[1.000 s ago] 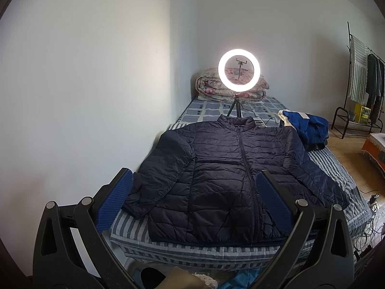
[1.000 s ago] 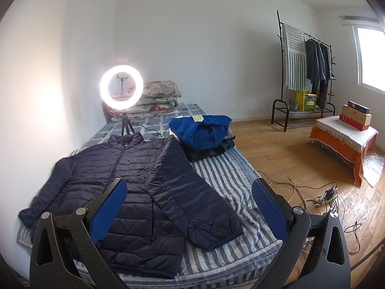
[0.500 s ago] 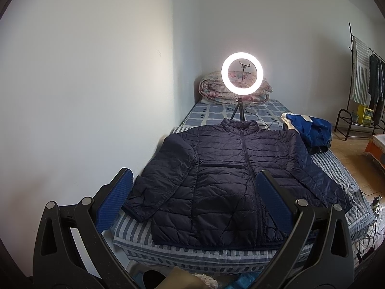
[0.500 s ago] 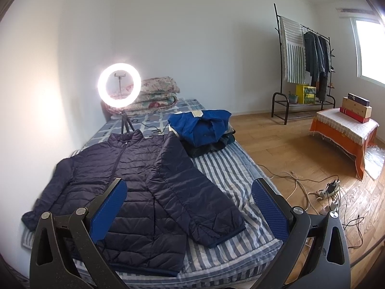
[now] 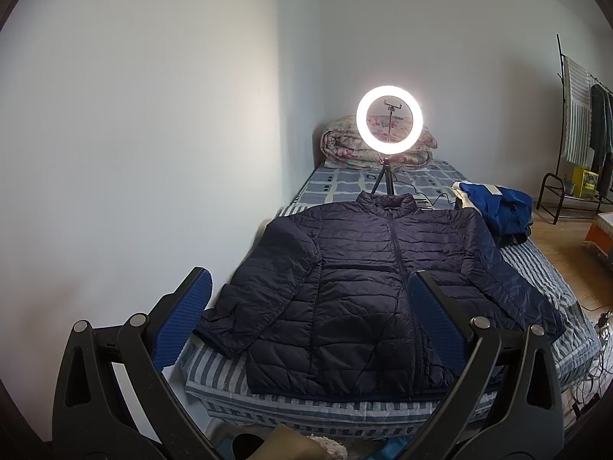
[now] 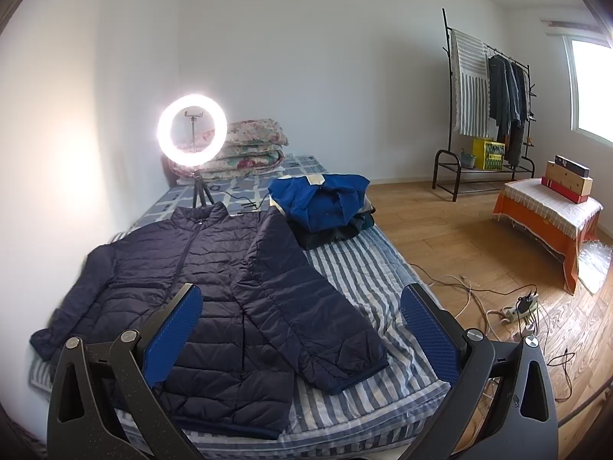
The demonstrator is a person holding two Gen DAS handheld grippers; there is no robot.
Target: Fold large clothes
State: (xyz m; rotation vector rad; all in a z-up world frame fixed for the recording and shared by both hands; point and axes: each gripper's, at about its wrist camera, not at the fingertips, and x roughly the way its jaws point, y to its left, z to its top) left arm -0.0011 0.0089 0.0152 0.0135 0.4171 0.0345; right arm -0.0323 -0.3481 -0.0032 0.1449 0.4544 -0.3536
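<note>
A dark navy quilted jacket (image 5: 367, 283) lies flat and zipped on the striped bed (image 5: 536, 268), collar toward the far wall, both sleeves spread outward. My left gripper (image 5: 306, 306) hovers open above the foot of the bed, nothing between its blue pads, well short of the hem. In the right wrist view the same jacket (image 6: 214, 291) fills the left half, its right sleeve angled toward the bed's edge. My right gripper (image 6: 302, 326) is also open and empty, held back from the near end of the bed (image 6: 367, 268).
A lit ring light on a tripod (image 5: 389, 122) stands behind the collar, before folded quilts (image 6: 253, 145). A pile of folded blue clothes (image 6: 325, 199) lies on the bed's right side. Cables and a power strip (image 6: 521, 306) cross the wooden floor; a clothes rack (image 6: 486, 88) and orange-draped table (image 6: 548, 214) stand beyond.
Both views have shifted slightly; the jacket now sits a little lower and farther in the left view. The jacket itself has not moved and both grippers stay open.
</note>
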